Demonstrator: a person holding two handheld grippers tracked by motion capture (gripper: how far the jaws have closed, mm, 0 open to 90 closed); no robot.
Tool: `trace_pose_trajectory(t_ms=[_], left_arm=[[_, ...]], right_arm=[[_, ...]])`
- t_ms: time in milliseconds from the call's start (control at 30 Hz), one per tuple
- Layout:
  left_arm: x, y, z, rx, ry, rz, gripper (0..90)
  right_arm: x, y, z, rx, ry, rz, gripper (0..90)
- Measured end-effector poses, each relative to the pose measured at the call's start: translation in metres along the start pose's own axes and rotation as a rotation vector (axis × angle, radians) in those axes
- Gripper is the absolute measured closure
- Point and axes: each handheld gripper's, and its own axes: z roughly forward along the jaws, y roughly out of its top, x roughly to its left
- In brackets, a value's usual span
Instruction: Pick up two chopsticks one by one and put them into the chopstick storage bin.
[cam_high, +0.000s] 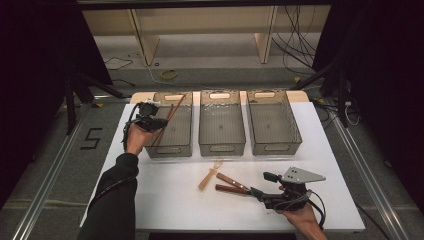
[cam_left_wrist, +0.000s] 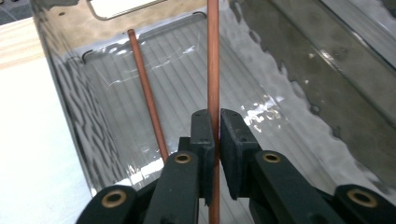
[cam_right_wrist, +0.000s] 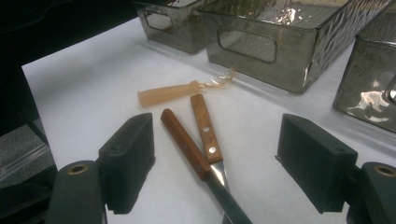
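The left bin (cam_high: 170, 131), 1 of 3 on the table (cam_high: 165, 200), already holds a chopstick (cam_left_wrist: 145, 91). Over it, the left gripper (cam_left_wrist: 217, 123) has its jaws nearly closed around a second chopstick (cam_left_wrist: 213, 56), stiff, light and likely slippery; a mid-shaft hold suits it. The right gripper (cam_right_wrist: 215, 163) stands wide open, empty, over 2 wooden-handled knives (cam_right_wrist: 196, 140).

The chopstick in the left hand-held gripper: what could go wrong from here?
1. The chopstick sits between nearly closed jaws of the left hand-held gripper; it may fall crooked against the left bin's wall.
2. It may land across the second chopstick.
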Motion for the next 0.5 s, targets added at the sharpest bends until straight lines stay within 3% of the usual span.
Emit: trace_pose_trajectory(t_ms=[233, 500], left_arm=[[-0.006, 0.002, -0.013, -0.02, -0.014, -0.006, 55.5], [-0.03, -0.008, -0.038, -0.061, -0.079, 0.047, 41.1]], right_arm=[[0.0, 0.0, 0.0, 0.001, -0.001, -0.001, 28.0], [0.0, 0.0, 0.0, 0.001, -0.003, -0.001, 28.1]])
